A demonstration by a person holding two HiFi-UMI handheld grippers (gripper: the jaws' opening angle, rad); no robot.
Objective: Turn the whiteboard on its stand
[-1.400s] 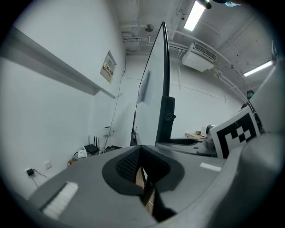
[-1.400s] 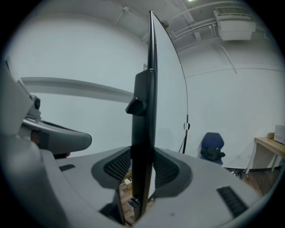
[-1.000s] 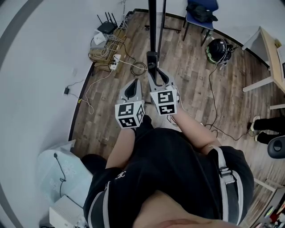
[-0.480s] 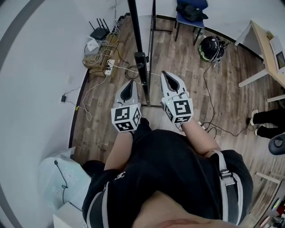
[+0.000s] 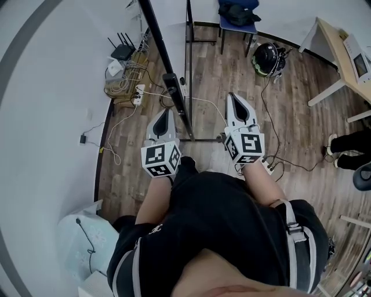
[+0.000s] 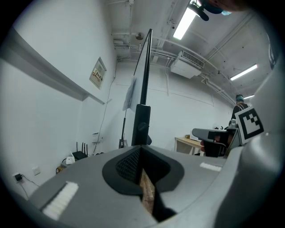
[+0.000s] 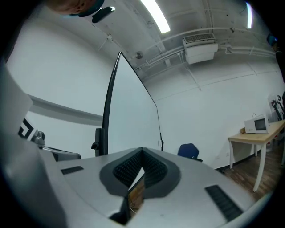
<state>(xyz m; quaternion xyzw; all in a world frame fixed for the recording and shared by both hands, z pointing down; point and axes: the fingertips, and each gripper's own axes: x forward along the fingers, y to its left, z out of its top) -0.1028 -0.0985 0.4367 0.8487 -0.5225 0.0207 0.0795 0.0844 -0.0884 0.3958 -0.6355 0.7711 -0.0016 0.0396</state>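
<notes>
The whiteboard (image 7: 133, 116) stands on its black stand, its white face framed in black in the right gripper view. From above I see it nearly edge-on as a slanted black line (image 5: 157, 43), with the stand's post (image 5: 188, 64) and a clamp block (image 5: 173, 87) below. The left gripper view shows that edge (image 6: 144, 67) and clamp (image 6: 141, 127) straight ahead. My left gripper (image 5: 164, 113) (image 6: 141, 149) is shut and holds nothing, just left of the post. My right gripper (image 5: 236, 97) (image 7: 141, 151) is shut and holds nothing, well right of the stand and apart from it.
A router (image 5: 122, 52), a power strip (image 5: 138, 91) and loose cables lie by the white wall on the left. A blue chair (image 5: 235, 17), a helmet (image 5: 268, 58) and a desk (image 5: 339, 46) stand behind and to the right. Someone's shoes (image 5: 339, 156) show at the right edge.
My right gripper has come off the stand's post, moved right and shut. The board's edge now slants further left in the head view. The left gripper has barely shifted.
</notes>
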